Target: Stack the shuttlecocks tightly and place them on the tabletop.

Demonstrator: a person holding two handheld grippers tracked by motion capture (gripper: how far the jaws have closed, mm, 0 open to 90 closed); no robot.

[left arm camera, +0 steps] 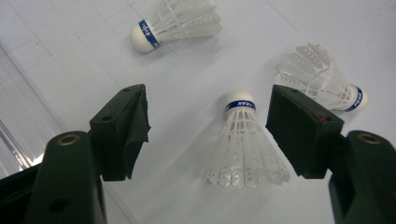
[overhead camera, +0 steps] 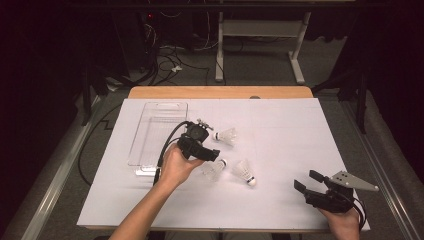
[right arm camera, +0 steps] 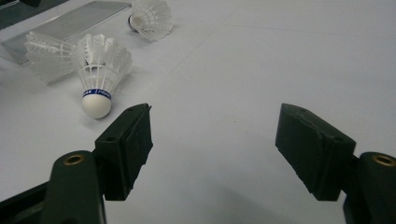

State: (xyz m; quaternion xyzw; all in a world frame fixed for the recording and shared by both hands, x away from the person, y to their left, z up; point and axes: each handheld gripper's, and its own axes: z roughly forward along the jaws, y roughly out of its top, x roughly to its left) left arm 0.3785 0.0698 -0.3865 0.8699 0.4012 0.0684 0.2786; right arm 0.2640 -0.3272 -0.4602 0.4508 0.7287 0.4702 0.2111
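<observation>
From the high view, the left hand-held gripper (overhead camera: 212, 157) hovers over the middle shuttlecock (overhead camera: 214, 169) on the white surface (overhead camera: 290, 135), near the clear tray (overhead camera: 159, 131), probably its destination. The right hand-held gripper (overhead camera: 307, 181) waits low at the near edge, wrist resting.

In the left gripper view, jaws spread wide straddle that shuttlecock (left arm camera: 243, 144), angled downward for a pinch.

In the right gripper view, jaws stand apart, empty, aimed past another shuttlecock (right arm camera: 99, 70).
</observation>
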